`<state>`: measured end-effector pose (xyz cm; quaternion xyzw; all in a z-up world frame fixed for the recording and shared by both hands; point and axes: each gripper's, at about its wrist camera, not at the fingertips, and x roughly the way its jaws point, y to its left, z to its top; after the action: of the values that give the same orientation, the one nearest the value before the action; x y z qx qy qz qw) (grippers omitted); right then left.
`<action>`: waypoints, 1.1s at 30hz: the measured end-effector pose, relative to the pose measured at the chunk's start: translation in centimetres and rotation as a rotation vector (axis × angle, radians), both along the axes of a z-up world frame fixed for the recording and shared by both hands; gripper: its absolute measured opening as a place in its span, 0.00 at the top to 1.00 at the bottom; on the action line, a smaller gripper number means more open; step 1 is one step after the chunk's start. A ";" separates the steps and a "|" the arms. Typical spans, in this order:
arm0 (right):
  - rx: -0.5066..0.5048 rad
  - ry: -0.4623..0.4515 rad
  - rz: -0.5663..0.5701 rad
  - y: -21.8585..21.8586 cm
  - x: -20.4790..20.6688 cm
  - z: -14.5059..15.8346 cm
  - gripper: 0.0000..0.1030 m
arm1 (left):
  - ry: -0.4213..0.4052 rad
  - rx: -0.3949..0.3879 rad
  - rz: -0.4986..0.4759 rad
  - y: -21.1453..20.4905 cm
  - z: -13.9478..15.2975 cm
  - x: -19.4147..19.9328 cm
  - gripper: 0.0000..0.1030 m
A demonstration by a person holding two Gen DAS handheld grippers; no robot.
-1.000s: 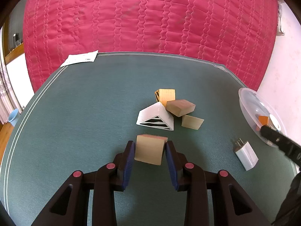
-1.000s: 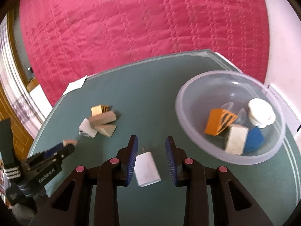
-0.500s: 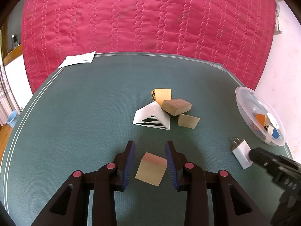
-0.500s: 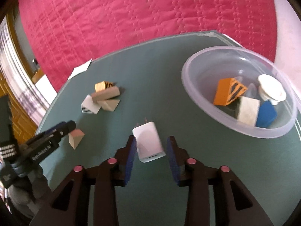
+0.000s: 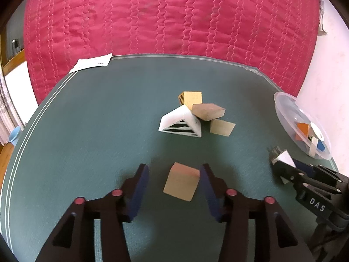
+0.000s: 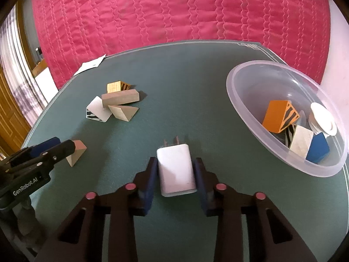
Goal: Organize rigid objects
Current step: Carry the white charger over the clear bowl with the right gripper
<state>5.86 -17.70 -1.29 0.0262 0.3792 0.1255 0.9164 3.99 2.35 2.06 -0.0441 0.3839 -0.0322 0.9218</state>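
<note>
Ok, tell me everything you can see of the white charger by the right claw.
The white charger is a smooth, glossy plastic block with rounded corners. Two metal prongs stick out of its far end, pointing away from the camera. It lies flat on the green table mat, between the blue pads of the right claw, which sit close along both its sides; actual contact is hard to confirm. It is outside the clear bowl, to its left.

Blocks [image 6: 277, 119] in bowl [image 6: 244, 100]; charger [image 6: 175, 170] left
</note>
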 end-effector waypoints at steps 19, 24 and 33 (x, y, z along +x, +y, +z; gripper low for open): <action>0.150 -0.020 -0.009 -2.5 -2.4 1.2 0.69 | 0.040 0.022 -0.033 -0.7 -0.8 0.3 0.66; 0.180 -0.041 -0.019 -3.3 -2.8 2.1 0.69 | 0.010 0.015 -0.037 -0.7 -0.3 0.0 0.66; 0.199 -0.110 -0.111 -6.7 -3.2 4.1 0.69 | -0.004 0.016 -0.045 -1.3 0.3 -0.2 0.66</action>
<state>2.71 -24.41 2.78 0.1309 0.3118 0.1128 0.9343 3.75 1.01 2.41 -0.0280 0.3834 -0.0498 0.9218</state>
